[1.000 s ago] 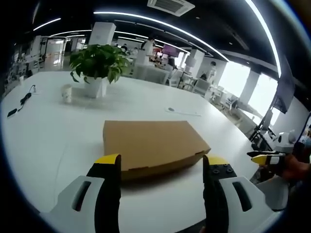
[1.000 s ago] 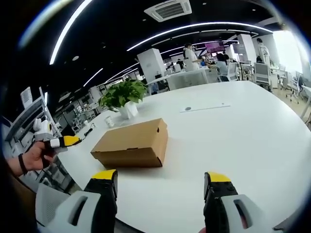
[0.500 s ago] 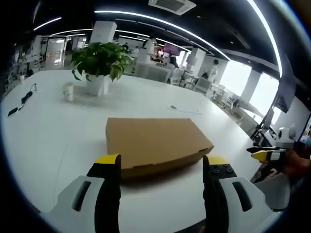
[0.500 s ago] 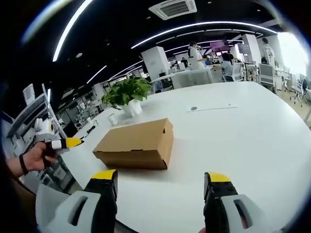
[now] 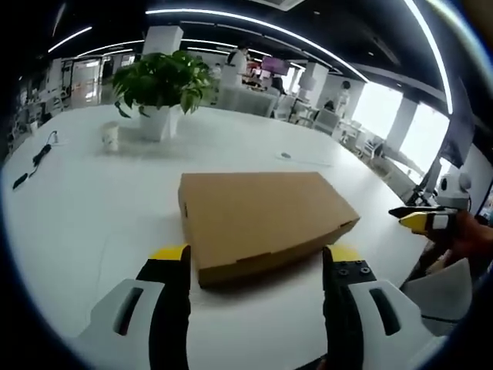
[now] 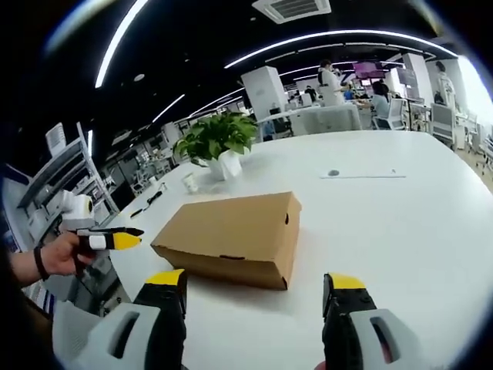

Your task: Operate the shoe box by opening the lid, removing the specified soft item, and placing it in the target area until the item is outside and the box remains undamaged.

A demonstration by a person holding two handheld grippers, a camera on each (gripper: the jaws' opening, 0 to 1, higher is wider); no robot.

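Here the shoe box [image 5: 262, 220] is lying flat on the white counter [image 5: 77, 208] with its lid down, sitting dead ahead of the left tongs [image 5: 258, 266], whose jaws are standing wide apart and holding nothing, their yellow tips just short of the box's near edge. In the right gripper view the box [image 6: 231, 235] is resting at about 11 o'clock from the right tongs [image 6: 258, 289], which are also gaping open and empty, apart from the cardboard. A potted plant [image 5: 162, 85] is standing beyond the box at 11 o'clock in the left gripper view, with a small white cup [image 5: 112, 136] just beside it. The other tongs are showing at 3 o'clock in the left gripper view, gripped by a hand [image 5: 466, 239], and at 9 o'clock in the right gripper view.
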